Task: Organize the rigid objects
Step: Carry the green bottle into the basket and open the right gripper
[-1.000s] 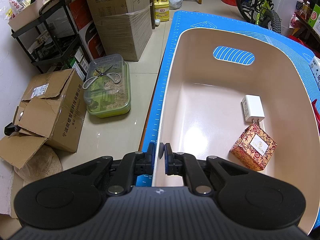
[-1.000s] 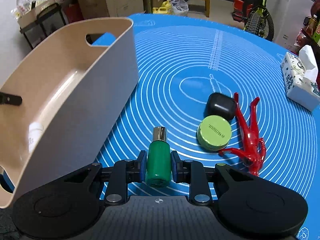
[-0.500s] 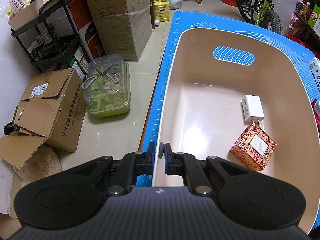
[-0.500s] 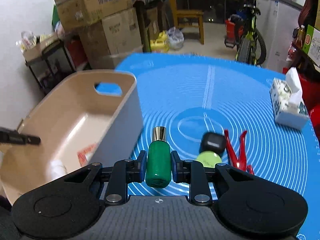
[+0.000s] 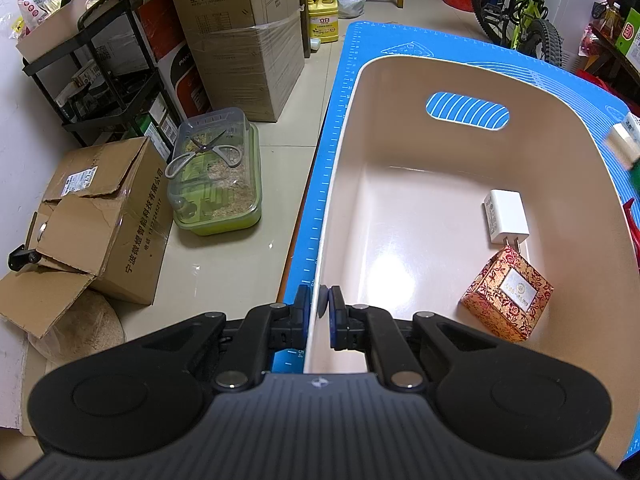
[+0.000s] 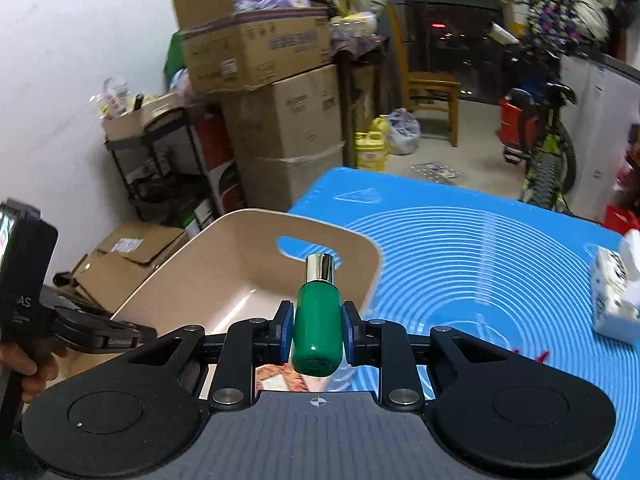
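- Left tool [image 5: 319,316] is sitting clenched on the near left wall of the beige bin [image 5: 400,72], pads pinching the rim from both sides.
- Bin is resting on the blue mat [image 5: 344,92] on the worktop, handle cutout at the far end at 12 o'clock in the left wrist view.
- Inside the bin, a white charger [image 5: 505,216] is lying flat toward 2 o'clock, prongs pointing at the patterned red-gold box [image 5: 508,300] just beside it at 3 o'clock; whether they are touching is unclear.
- Right tool [image 6: 316,330] is grasping a green bottle [image 6: 318,332] by its body, silver cap [image 6: 320,267] pointing away toward 12 o'clock.
- Bottle is being held in the air above the right rim of the bin [image 6: 256,248]; part of the patterned box is showing under it.
- A hand [image 6: 34,368] is gripping the left tool's handle at 9 o'clock in the right wrist view.
- Tissue pack [image 6: 614,292] is sitting on the mat at 3 o'clock, well apart from the bin.
- Cardboard boxes [image 6: 280,128] are standing stacked on the floor at 11 o'clock, bicycle [image 6: 548,144] at 1 o'clock.
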The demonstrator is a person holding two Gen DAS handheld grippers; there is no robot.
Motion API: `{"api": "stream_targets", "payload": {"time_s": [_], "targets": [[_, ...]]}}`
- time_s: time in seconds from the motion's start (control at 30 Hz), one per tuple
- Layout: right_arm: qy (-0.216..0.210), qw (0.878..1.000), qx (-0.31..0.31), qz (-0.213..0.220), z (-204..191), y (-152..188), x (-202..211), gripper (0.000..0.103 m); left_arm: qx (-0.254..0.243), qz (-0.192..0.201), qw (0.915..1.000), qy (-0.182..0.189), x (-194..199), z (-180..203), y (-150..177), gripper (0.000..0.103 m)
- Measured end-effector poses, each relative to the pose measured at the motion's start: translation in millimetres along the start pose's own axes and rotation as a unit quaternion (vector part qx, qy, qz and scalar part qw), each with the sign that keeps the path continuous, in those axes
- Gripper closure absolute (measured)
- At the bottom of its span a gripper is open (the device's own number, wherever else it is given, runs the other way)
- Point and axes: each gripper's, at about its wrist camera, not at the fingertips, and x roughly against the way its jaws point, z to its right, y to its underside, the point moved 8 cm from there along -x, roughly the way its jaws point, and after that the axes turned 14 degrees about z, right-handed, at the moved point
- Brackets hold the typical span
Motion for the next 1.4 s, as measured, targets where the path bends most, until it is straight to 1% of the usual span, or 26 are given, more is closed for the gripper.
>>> {"api": "stream_targets", "payload": {"time_s": [0.23,0.37,0.43,0.5,0.6,0.77,0.8,0.83,0.9,1.0,1.13,1.27,1.4], "targets": [[-0.013,0.998,0.034,-0.043,-31,25,-30,0.069,0.0,0.0,1.0,0.001,0,0,0,0.092],[-0.013,0.996,0.05,-0.071,-38,44,-41,0.069,0.0,0.0,1.0,0.0,0,0,0,0.092],[-0.009,0.995,0.066,-0.077,-42,53,-43,0.069,0.0,0.0,1.0,0.0,0,0,0,0.092],[-0.015,0.993,0.069,-0.091,-47,62,-47,0.069,0.0,0.0,1.0,0.001,1,0,0,0.092],[0.0,0.991,0.098,-0.091,-51,67,-51,0.069,-0.001,0.0,1.0,0.001,0,-1,0,0.092],[-0.005,0.992,0.086,-0.091,-49,65,-52,0.069,-0.002,0.0,1.0,0.0,0,-2,-1,0.092],[-0.007,0.993,0.08,-0.089,-47,63,-51,0.065,-0.002,0.0,1.0,0.0,0,-2,0,0.092],[-0.008,0.994,0.073,-0.086,-45,62,-48,0.056,-0.002,0.0,1.0,0.001,0,-2,0,0.092],[-0.014,0.995,0.058,-0.079,-43,57,-43,0.049,-0.002,0.001,1.0,0.0,0,-2,0,0.092],[-0.017,0.997,0.039,-0.068,-38,46,-33,0.048,-0.002,0.0,1.0,0.0,0,-2,0,0.092],[-0.011,0.998,0.022,-0.05,-24,29,-16,0.043,-0.002,0.001,1.0,0.0,0,-1,0,0.092],[0.011,0.999,0.02,-0.042,2,18,0,0.04,-0.002,0.0,1.0,0.0,0,-1,0,0.092],[0.051,0.997,0.02,-0.044,40,17,11,0.039,-0.004,0.001,1.0,-0.001,0,-2,0,0.092]]}}
